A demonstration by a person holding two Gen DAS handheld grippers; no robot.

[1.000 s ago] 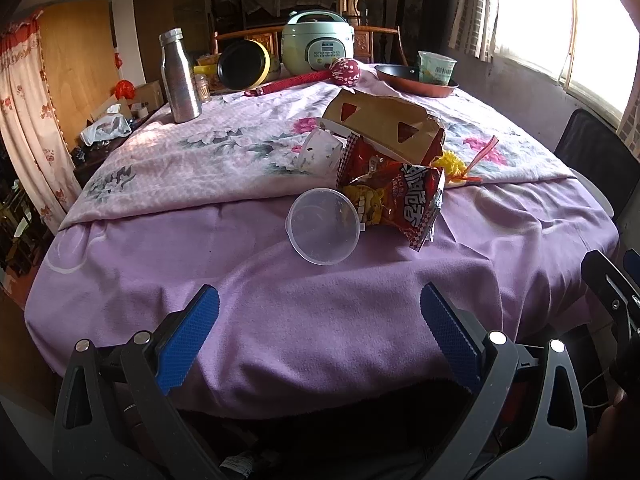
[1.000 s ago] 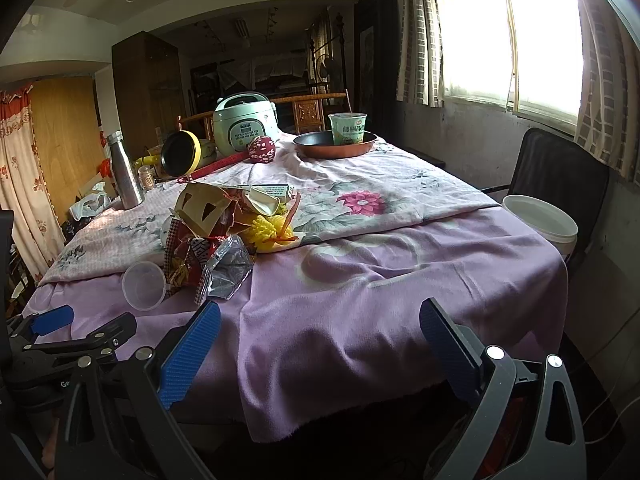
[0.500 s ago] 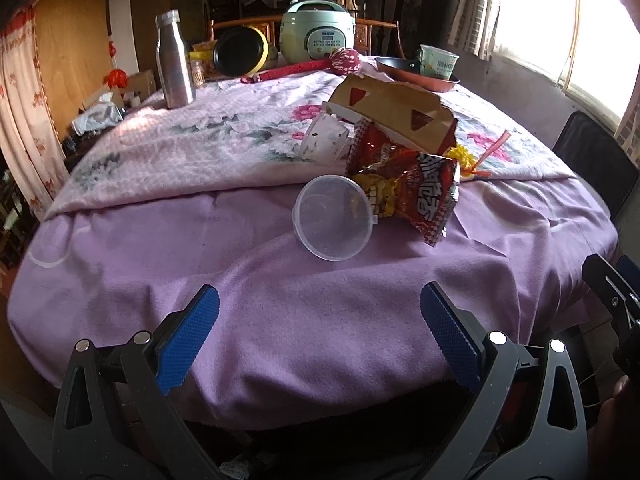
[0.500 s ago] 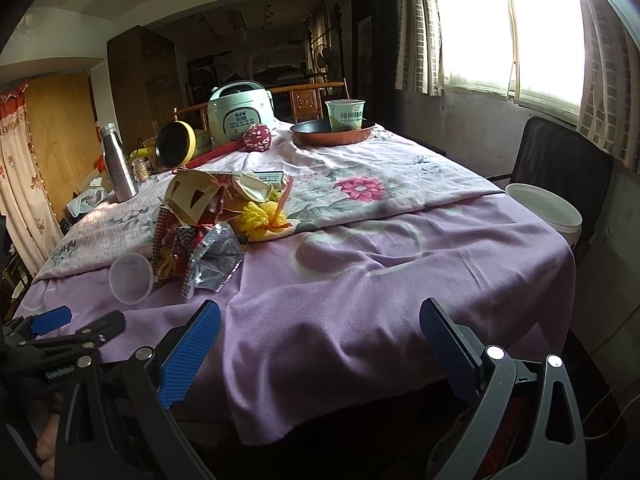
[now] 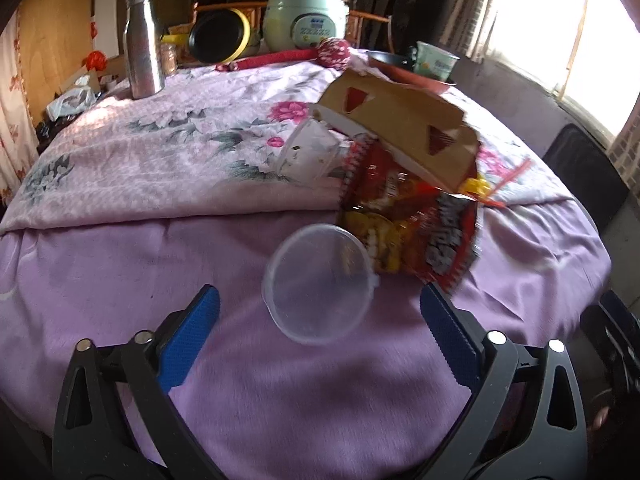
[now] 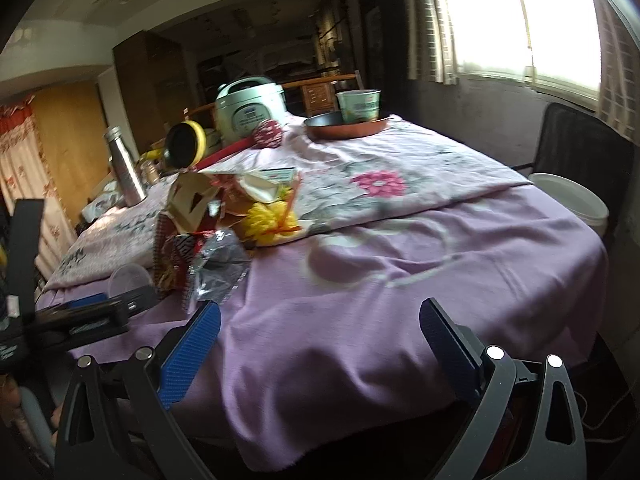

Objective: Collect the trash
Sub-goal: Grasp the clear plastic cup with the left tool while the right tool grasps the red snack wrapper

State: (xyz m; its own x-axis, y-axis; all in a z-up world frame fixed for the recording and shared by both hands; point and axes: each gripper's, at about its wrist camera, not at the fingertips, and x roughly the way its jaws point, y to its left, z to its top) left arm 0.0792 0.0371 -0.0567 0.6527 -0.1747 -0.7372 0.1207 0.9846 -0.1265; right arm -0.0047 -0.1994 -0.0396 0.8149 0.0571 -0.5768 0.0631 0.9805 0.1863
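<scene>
We see a big table with a purple cloth [image 5: 120,264] on it, and a flowery cloth [image 5: 160,148] laid over the far part. Our left gripper [image 5: 320,312] is spread wide and holds nothing. It hangs just over the near part of the table, and a clear plastic lid [image 5: 318,284] lies flat on the purple cloth right between its blue fingers [image 5: 188,336]. The lid touches a red snack bag [image 5: 408,228] just behind it. A brown cardboard box [image 5: 400,128] with little red triangles leans on top of the bag. A clear plastic cup [image 5: 308,152] lies on its side to the left of the box, and some yellow and red scraps [image 5: 480,190] poke out on the right. Our right gripper [image 6: 320,320] is spread wide too and holds nothing. It hangs by the table edge, well apart from the trash pile, which sits off to its left. In that view we can see a shiny silver wrapper [image 6: 218,264] at the front of the pile and a yellow crinkly thing [image 6: 268,220] beside it. At the far end of the table stand a metal bottle [image 5: 142,44], a rice cooker [image 5: 306,18], a pan [image 6: 346,126] with a green cup [image 6: 358,106] in it, and a red mallet [image 5: 288,56]. A white bucket [image 6: 568,204] sits on a dark chair [image 6: 580,140] by the window.
</scene>
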